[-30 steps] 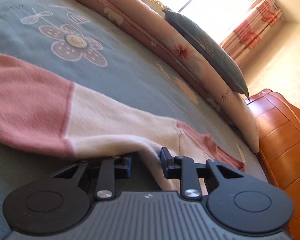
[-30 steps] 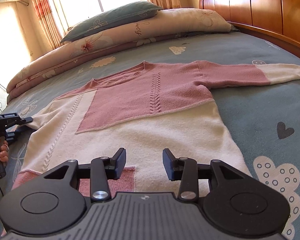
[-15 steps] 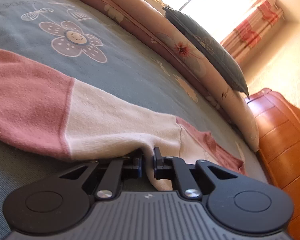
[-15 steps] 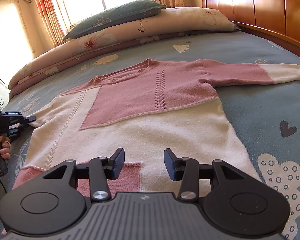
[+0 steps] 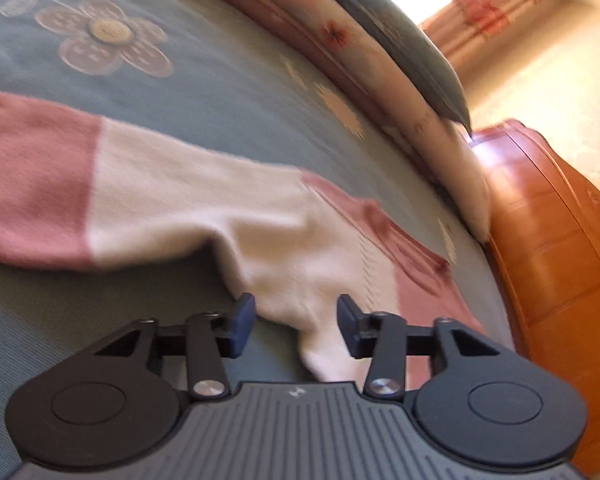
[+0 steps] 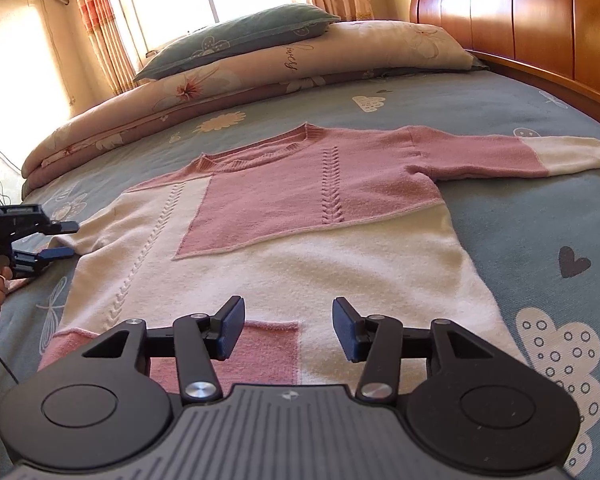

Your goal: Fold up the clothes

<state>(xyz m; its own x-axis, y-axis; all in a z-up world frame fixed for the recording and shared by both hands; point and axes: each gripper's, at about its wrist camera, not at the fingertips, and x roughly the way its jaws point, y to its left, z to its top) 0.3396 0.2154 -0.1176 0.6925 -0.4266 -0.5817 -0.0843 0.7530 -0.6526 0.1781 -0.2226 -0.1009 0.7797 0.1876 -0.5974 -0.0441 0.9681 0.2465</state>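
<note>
Fuzzy pink/cream knit sweater (image 6: 300, 240) flat on bed; L gripper (image 5: 296, 320) & R gripper (image 6: 288, 328) both agape, empty

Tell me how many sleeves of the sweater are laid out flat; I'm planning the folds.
2. One sleeve stretches right toward the wooden headboard. The other sleeve lies at the sweater's left, beside the open left hand-held gripper; its cuff is out of view.

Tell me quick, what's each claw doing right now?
Left gripper: open, holding nothing, sweater armpit fabric between its fingers.
Right gripper: open, empty, over the hem.
</note>
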